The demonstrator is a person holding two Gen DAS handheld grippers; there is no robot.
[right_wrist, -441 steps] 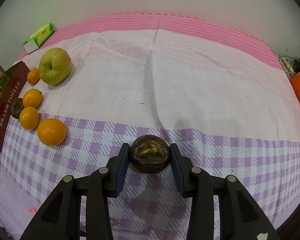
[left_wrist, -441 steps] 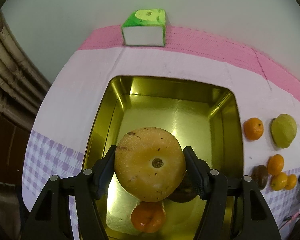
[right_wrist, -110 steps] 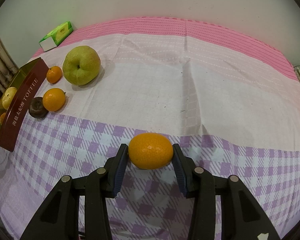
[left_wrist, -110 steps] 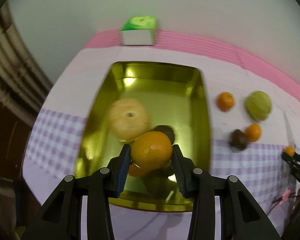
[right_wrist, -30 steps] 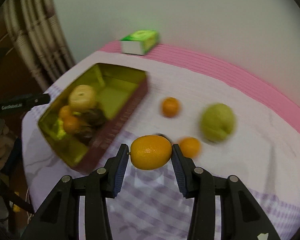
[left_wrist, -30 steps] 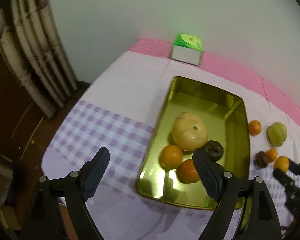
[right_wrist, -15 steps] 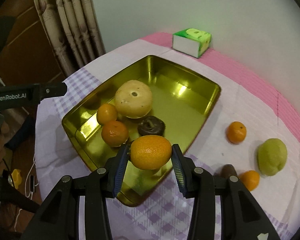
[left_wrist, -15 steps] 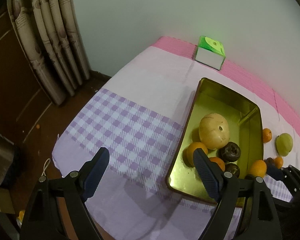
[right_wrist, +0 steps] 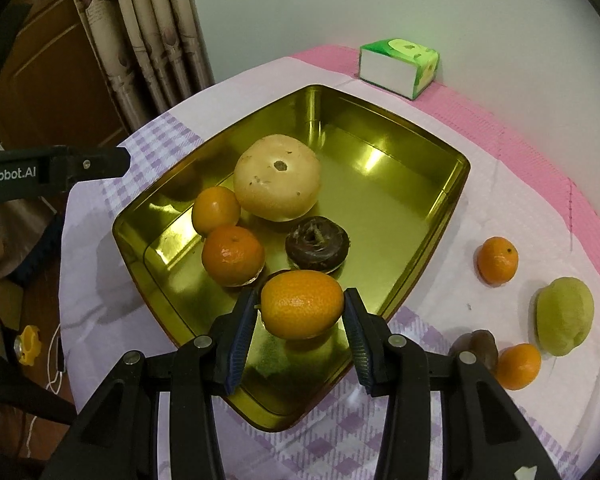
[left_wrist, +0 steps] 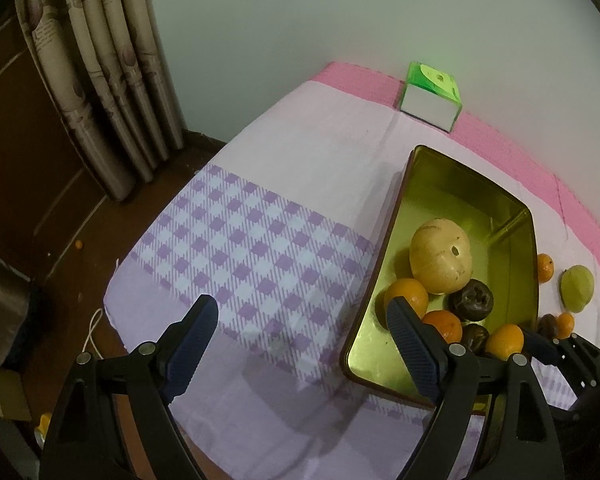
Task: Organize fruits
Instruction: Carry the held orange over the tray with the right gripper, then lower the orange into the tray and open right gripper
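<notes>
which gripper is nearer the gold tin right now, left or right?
Right. The right gripper hangs over the near corner of the gold tin, shut on an orange. The left gripper stands open beside the tin, over the checked cloth.

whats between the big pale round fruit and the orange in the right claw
In the right wrist view, a dark brown fruit lies in the gold tin, between the pale round fruit and the orange held in the right claw.
</notes>
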